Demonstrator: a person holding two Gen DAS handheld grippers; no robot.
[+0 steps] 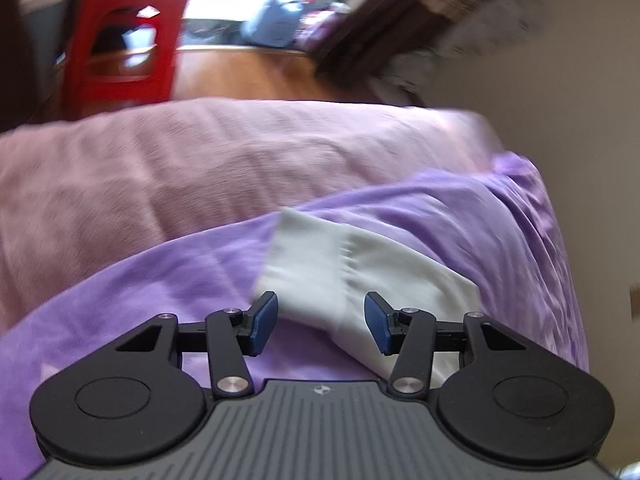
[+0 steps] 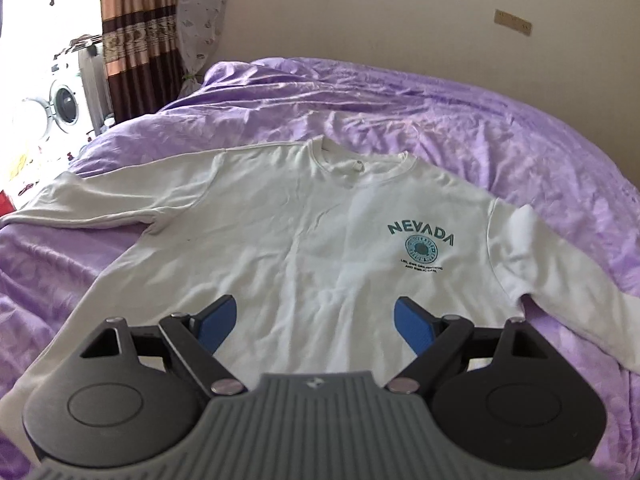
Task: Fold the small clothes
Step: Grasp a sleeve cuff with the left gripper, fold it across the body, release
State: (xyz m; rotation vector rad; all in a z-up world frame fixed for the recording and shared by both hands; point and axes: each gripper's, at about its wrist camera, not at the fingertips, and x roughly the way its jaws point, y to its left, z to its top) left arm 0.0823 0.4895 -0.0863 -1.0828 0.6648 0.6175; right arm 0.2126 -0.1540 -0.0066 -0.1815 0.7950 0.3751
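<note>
A white long-sleeved sweatshirt (image 2: 304, 232) with a teal "NEVADA" print (image 2: 420, 236) lies face up and spread flat on the purple bedspread (image 2: 480, 120), both sleeves out to the sides. My right gripper (image 2: 316, 324) is open and empty, hovering over the lower body of the shirt. In the left wrist view, a white sleeve with its ribbed cuff (image 1: 316, 252) lies on the purple cover (image 1: 160, 280). My left gripper (image 1: 320, 320) is open and empty just above the sleeve, its jaws on either side of it.
A pink blanket (image 1: 200, 160) lies beyond the purple cover. A red stool (image 1: 124, 48) stands on the wooden floor past the bed. Washing machines (image 2: 60, 108) and a brown curtain (image 2: 136, 32) are at the far left; a beige wall (image 2: 400, 12) runs behind the bed.
</note>
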